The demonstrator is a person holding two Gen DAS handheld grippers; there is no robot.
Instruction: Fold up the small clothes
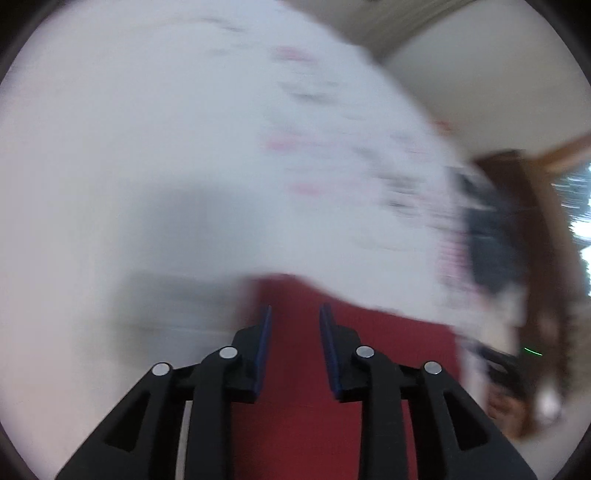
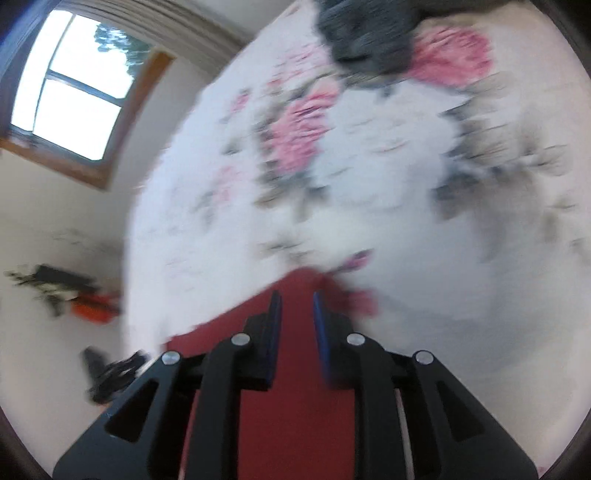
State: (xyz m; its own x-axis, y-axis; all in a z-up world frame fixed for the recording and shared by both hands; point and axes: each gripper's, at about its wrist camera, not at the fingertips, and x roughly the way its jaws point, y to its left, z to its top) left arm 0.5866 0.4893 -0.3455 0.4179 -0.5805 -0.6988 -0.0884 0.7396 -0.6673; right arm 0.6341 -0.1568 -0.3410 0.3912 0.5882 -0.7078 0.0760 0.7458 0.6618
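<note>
**Red garment on floral bedsheet: both claws parted, nothing gripped**

Item 1, left gripper (image 1: 295, 314). I read its jaws as parted to a moderate gap, blue pads facing each other, with no cloth between them. The red garment (image 1: 343, 354) lies directly beneath and ahead, spreading toward the right.

Item 2, right gripper (image 2: 296, 299). Its jaws stand parted as well, a little narrower, and hold nothing. The same red garment (image 2: 295, 387) runs under and between the fingers, its far edge ending just past the tips.

Item 3, floral bedsheet (image 2: 369, 177). White with pink blooms, it carries the garment.

Step in hand, by my judgement: an approach toward the red cloth, before any pinch; both views are heavily motion-blurred. Next I need each claw lowered onto a garment edge or corner and closed there before lifting to fold.

View differences: only the right wrist shows a dark grey garment (image 2: 365, 33) at the far end of the sheet, a window (image 2: 74, 85) at far left, and clutter on the floor (image 2: 74, 295). Only the left wrist shows a dark wooden frame (image 1: 532, 229) at right. I cannot tell the red garment's type or how folded it is.
</note>
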